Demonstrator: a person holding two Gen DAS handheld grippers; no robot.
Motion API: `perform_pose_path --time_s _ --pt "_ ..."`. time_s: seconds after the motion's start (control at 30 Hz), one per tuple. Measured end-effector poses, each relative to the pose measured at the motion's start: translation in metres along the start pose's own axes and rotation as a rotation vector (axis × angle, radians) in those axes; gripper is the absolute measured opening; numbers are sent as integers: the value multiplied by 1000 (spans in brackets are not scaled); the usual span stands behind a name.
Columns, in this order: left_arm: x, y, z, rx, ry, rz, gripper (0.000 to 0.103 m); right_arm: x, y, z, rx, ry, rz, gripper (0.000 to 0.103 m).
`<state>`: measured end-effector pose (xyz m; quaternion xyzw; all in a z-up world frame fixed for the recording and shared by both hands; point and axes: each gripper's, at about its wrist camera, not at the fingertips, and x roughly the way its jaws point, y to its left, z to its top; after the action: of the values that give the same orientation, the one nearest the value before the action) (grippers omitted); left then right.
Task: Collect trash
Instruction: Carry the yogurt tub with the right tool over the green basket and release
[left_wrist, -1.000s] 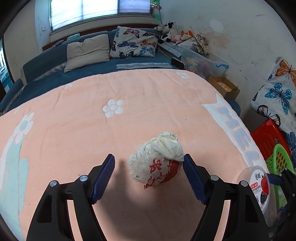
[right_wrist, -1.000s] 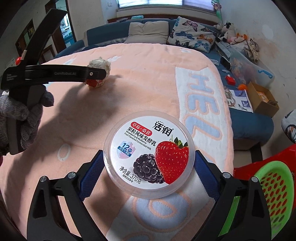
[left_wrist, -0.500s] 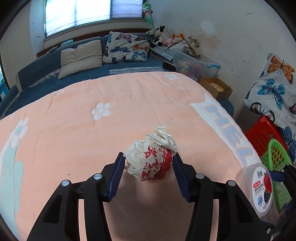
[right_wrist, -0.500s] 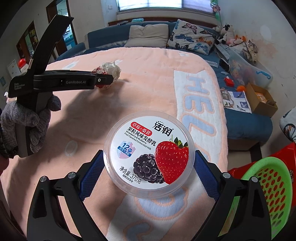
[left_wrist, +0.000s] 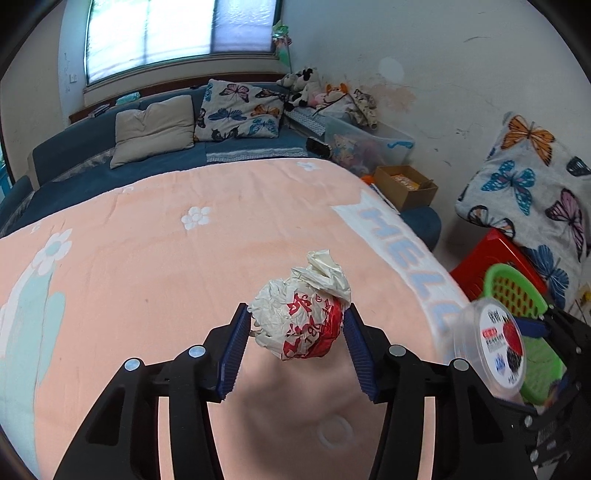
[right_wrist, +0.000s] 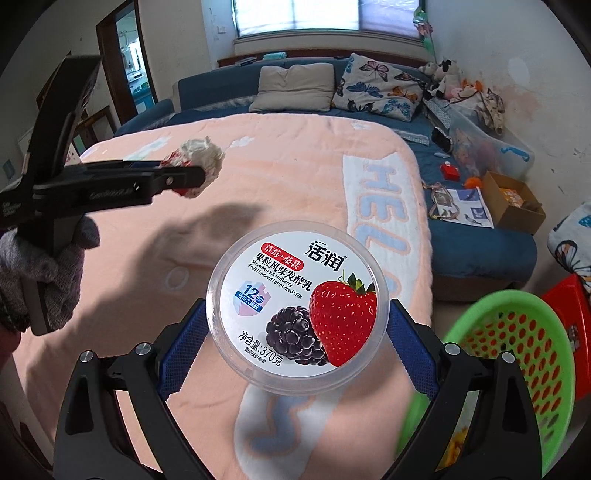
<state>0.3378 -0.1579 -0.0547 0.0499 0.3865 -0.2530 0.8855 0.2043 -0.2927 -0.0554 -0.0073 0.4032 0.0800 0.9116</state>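
Observation:
My left gripper (left_wrist: 293, 332) is shut on a crumpled white and red paper wrapper (left_wrist: 301, 319) and holds it lifted above the pink blanket (left_wrist: 147, 266). The wrapper also shows in the right wrist view (right_wrist: 197, 164), clamped in the left gripper (right_wrist: 192, 177). My right gripper (right_wrist: 295, 328) is shut on a round plastic yogurt tub (right_wrist: 299, 306) with a strawberry and mulberry lid, held over the blanket's right edge. The tub also shows at the right of the left wrist view (left_wrist: 495, 347). A green perforated basket (right_wrist: 524, 365) sits just right of the tub, on a red stool (left_wrist: 495, 262).
A blue sofa (left_wrist: 74, 162) with a beige pillow (left_wrist: 155, 127) and a butterfly pillow (left_wrist: 240, 110) lies beyond the blanket. A clear storage bin (left_wrist: 369, 144), a cardboard box (left_wrist: 406, 184) and toys stand along the right wall. A faint ring mark (left_wrist: 334, 434) shows on the blanket.
My left gripper closed on the wrapper and lifted it off the blanket. My right gripper carried the yogurt tub rightward, closer to the green basket.

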Motion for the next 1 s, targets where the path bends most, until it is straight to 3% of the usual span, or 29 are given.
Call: perform_pose_path --time_s 0.5,1.0 --pt "-56 -52 -35 24 -29 -76 50 -56 -13 -36 43 -44 -49 93" --pt "-76 -118 -46 80 -42 -149 50 -100 -75 -83 149 -57 -154 93"
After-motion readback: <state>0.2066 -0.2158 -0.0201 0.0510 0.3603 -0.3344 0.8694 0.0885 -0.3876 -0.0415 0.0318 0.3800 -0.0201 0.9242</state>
